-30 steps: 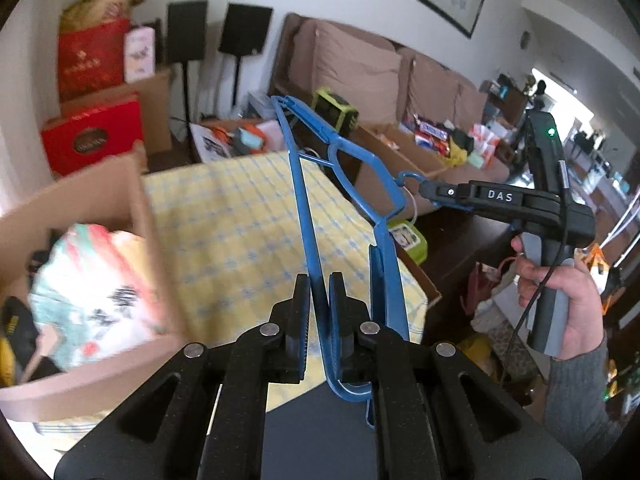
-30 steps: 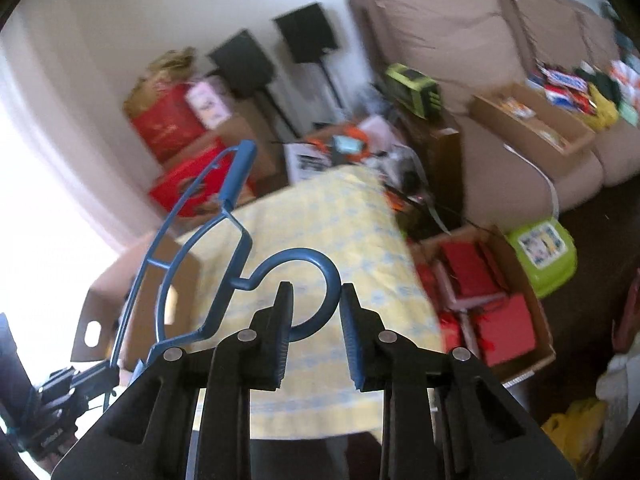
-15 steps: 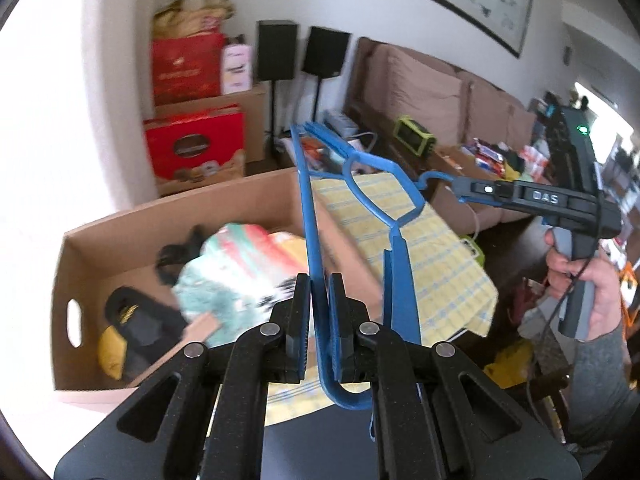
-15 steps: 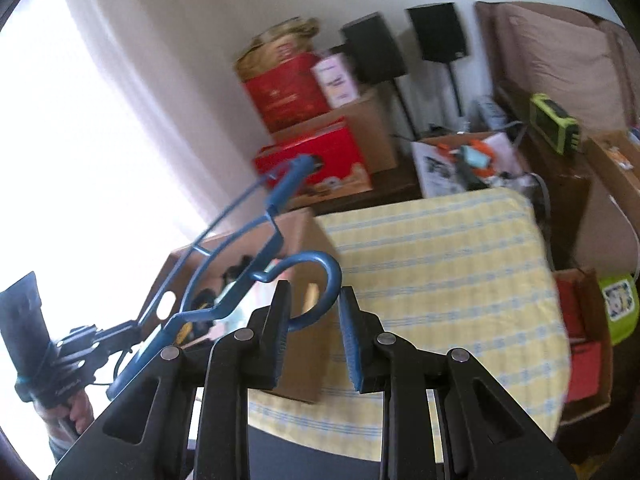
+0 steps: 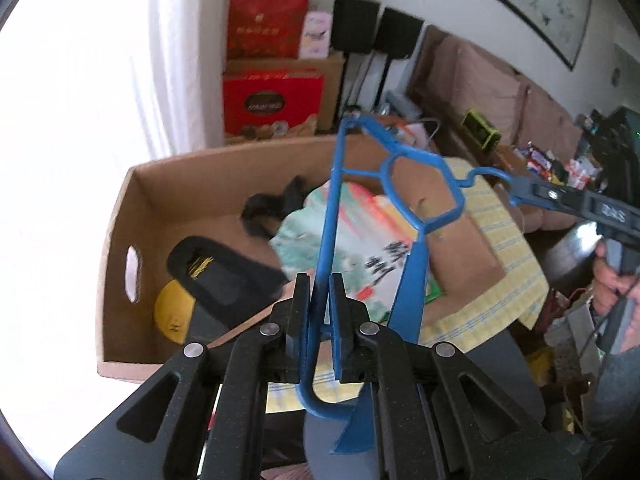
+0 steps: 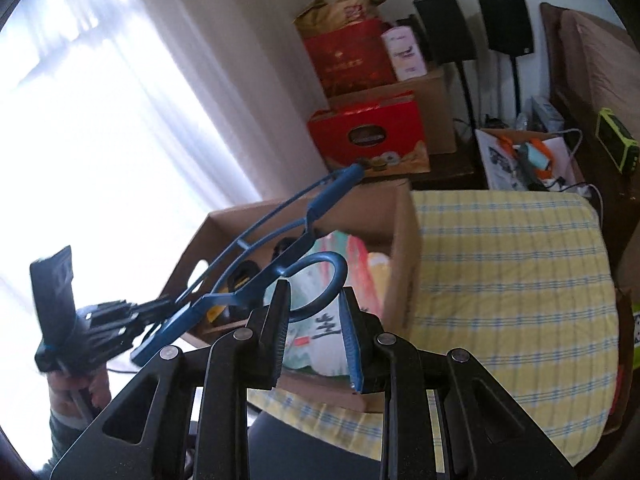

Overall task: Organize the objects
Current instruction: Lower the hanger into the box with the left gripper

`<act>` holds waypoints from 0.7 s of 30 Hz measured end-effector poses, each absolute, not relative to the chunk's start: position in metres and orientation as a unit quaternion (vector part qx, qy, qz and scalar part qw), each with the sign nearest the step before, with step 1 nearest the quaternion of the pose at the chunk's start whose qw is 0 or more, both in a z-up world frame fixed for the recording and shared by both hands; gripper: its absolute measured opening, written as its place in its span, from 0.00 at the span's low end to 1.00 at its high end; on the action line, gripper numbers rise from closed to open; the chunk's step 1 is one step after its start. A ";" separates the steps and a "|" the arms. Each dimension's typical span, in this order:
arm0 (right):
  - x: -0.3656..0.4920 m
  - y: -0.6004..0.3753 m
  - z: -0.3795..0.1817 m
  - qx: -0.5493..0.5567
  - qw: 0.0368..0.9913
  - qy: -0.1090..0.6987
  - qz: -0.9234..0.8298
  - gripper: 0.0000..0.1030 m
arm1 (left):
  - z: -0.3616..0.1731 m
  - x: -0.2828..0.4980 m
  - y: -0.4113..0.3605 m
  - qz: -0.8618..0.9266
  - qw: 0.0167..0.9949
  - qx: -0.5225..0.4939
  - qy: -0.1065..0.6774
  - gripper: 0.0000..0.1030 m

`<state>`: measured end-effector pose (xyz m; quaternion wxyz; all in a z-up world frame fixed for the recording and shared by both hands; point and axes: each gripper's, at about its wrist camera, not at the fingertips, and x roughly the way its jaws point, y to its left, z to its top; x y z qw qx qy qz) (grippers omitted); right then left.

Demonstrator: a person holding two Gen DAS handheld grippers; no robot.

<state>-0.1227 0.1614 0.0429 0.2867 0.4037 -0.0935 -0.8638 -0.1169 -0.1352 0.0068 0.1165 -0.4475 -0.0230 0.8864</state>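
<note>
Left wrist view: blue plastic clothes hanger (image 5: 416,184) held in the air over the open cardboard box (image 5: 120,216) on the checked-cloth bench (image 5: 516,264), left hand-held gripper (image 5: 319,308) clamped on the hanger's straight bar, box already crowded with a printed bag, a yellow cap and black items. Likely trouble: hanger too long for the free space, snagging on the box wall or riding on the contents; twisting in the grip if one side lets go early. Right wrist view: right hand-held gripper (image 6: 314,312) with jaws parted around the hanger's hook (image 6: 320,280), seemingly no longer pinching it, though contact with one pad cannot be ruled out.
</note>
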 end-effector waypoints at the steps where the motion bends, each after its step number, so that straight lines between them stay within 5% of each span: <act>1: -0.121 0.157 0.040 0.408 0.292 -0.092 -0.860 0.24 | 0.003 -0.121 -0.139 0.883 0.112 -0.456 -0.019 0.09; 4: -0.116 0.139 0.031 0.422 0.320 -0.086 -0.844 0.12 | -0.006 -0.138 -0.147 0.873 0.101 -0.478 -0.003 0.08; 14: -0.105 0.084 0.012 0.444 0.335 -0.027 -0.831 0.11 | -0.025 -0.173 -0.136 0.853 0.083 -0.509 0.072 0.06; 16: -0.112 0.091 0.017 0.435 0.317 -0.026 -0.842 0.13 | -0.026 -0.173 -0.137 0.853 0.089 -0.509 0.079 0.06; 18: -0.128 0.101 0.026 0.425 0.296 -0.026 -0.855 0.27 | -0.026 -0.172 -0.137 0.852 0.095 -0.508 0.084 0.06; 21: -0.154 0.116 0.040 0.416 0.271 -0.037 -0.867 0.28 | -0.025 -0.173 -0.136 0.851 0.098 -0.508 0.093 0.06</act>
